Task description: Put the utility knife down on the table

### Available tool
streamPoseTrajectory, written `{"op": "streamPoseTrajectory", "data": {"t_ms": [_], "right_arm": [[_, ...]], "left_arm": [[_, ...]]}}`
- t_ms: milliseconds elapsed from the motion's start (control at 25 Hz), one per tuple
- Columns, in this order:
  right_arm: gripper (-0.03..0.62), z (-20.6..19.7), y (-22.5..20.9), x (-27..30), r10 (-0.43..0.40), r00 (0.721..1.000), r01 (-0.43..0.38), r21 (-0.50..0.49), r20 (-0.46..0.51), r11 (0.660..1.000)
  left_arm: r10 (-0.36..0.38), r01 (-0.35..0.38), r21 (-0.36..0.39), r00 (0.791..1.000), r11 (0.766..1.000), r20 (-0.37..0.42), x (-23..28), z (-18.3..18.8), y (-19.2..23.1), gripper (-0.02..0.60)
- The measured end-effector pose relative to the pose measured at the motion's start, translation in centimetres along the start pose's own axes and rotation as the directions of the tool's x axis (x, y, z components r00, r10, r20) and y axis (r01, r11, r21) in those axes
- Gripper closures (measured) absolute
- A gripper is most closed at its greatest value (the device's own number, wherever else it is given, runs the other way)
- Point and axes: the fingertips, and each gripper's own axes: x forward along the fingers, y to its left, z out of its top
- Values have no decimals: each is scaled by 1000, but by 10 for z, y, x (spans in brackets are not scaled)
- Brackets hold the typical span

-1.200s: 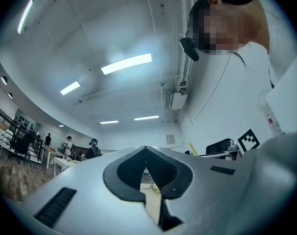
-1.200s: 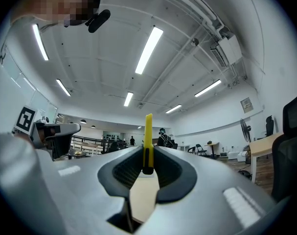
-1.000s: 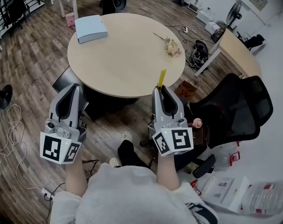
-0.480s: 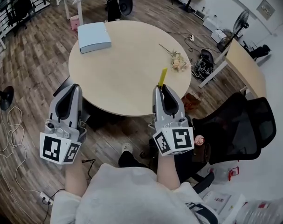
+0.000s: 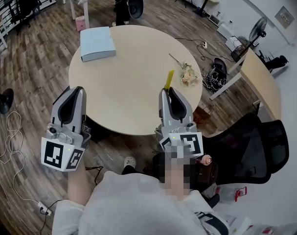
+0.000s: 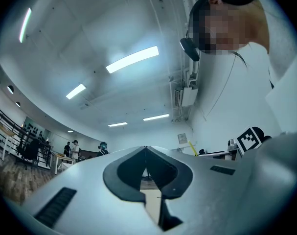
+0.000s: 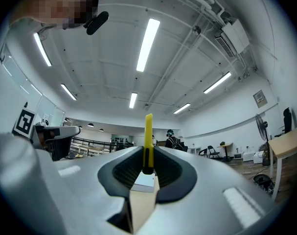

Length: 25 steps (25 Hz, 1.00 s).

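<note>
- Head view: the left gripper (image 5: 76,91) hovers at the near left edge of the round table (image 5: 133,72). Its jaws look closed.
- The right gripper (image 5: 169,90) is at the near right edge of the same table. A yellow utility knife (image 5: 169,79) sticks out past its tips and points across the table top. The knife is in the gripper, not lying on the table.
- A pale blue box (image 5: 96,43) lies on the far left part of the table. A small bunch of flowers (image 5: 187,74) lies near the right edge, well apart from the box. A black chair (image 5: 258,148) stands on the wooden floor (image 5: 26,77) to the right of the person.
- Left gripper view: the jaws meet at their tips with nothing between them. The right gripper's marker cube (image 6: 249,139) shows at the right.
- Right gripper view: the jaws are clamped on the knife (image 7: 148,138), which stands upright between them, and most of its yellow length rises above the tips. Below the jaws are the table top (image 7: 141,204) and the box (image 7: 144,180).
</note>
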Motion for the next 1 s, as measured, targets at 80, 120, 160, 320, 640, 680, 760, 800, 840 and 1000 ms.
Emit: {"op": "streamPoseTrajectory", "data": {"t_ms": [80,120,160,320,640,680,760,800,840,1000], "right_arm": [[519,-1,-6,12,7,1000,-7,8,2,1000],[520,-1,-9,17,12,1000,-12,9,3,1000],[520,-2,-11,22,18,1000,-18,10,3,1000],[520,-6,-23,39,48,999,-48,13,0,999],[520,-24,-40,55,87,996,-87,37,-9,996],[520,-25,-41,57,90,996,-89,41,-10,995],[520,-26,-42,60,93,996,-92,45,-13,995],[520,-27,-42,62,93,996,-92,46,-14,995],[520,-27,-43,64,92,996,-91,47,-15,995],[520,-31,-44,75,83,996,-82,47,-19,995]], "left_arm": [[9,-9,6,1000,1000,-3,10,-2,4,574],[13,-13,9,1000,1000,-3,14,-3,6,573],[19,-19,12,1000,1000,-2,18,-4,7,572],[43,-43,16,999,999,-3,36,-11,10,573],[67,-67,20,998,998,-9,56,-28,6,574],[70,-70,21,997,997,-13,57,-30,6,574],[75,-75,21,997,997,-18,60,-31,8,574],[75,-75,20,997,997,-18,62,-31,9,574],[73,-73,20,997,997,-19,64,-32,11,574],[57,-56,13,998,998,-20,77,-37,19,574]]}}
